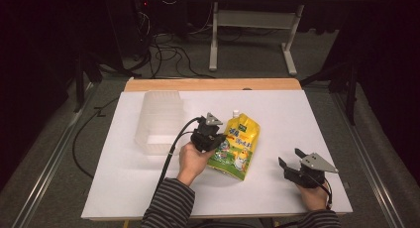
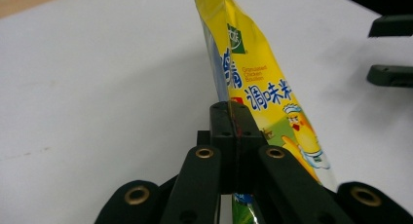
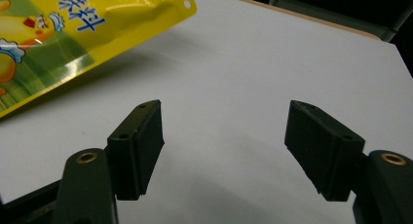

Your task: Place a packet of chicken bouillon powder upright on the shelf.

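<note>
Right now the left hand-held gripper [image 1: 218, 134] is clamped on the left edge of a yellow seasoning pouch [image 1: 238, 143], near the middle of the white counter [image 1: 124, 178]. In the left gripper view its two black pads meet tight on the thin side seam of the pouch [image 2: 258, 83], which runs up and away from the jaws with its printed face turned to the right. From above, the pouch sits tilted, its white cap [image 1: 236, 112] pointing away from the person and its lower end touching the counter close to the person's left hand [image 1: 193, 157]. A cartoon chicken and blue characters show on the front.

The right hand-held gripper [image 1: 288, 156] rests well to the right of the pouch, near the counter's front edge, released: in the right gripper view its jaws stand wide apart with bare white counter [image 3: 229, 107] between them and a corner of the pouch [image 3: 73, 34] lying ahead at upper left.

A clear plastic bin [image 1: 159, 123] stands on the counter just left of the left hand-held gripper, apart from the pouch
</note>
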Demonstrator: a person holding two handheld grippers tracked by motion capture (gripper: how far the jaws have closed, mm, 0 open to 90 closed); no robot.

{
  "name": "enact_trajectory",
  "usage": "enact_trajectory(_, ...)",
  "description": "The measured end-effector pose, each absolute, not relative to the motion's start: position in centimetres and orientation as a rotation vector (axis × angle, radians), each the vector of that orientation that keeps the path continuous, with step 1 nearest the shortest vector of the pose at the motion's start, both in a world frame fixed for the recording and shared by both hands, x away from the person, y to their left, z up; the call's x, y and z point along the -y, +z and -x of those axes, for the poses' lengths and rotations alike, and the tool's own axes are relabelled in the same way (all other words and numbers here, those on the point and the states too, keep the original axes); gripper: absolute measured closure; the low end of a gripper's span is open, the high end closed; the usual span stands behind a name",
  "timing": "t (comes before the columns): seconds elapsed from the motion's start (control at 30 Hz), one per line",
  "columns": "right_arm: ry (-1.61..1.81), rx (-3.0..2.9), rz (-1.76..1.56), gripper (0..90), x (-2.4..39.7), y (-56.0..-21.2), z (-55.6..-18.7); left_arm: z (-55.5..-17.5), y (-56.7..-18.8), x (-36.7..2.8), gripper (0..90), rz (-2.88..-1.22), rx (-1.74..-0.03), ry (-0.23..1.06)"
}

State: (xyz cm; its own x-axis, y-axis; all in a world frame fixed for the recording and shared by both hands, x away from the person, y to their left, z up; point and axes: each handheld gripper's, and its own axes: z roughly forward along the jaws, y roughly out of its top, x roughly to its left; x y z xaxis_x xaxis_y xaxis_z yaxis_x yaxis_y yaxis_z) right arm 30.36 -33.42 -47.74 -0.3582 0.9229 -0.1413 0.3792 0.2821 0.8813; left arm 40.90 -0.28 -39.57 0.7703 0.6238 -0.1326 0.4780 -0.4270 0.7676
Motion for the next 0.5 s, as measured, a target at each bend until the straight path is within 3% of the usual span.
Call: enact_trajectory(0.5, 1.022, -1.879, -1.172, 30.9, 33.3, -47.8, -30.4, -38.2, -35.3, -3.1, 90.0, -1.985, -0.741, 0.276)
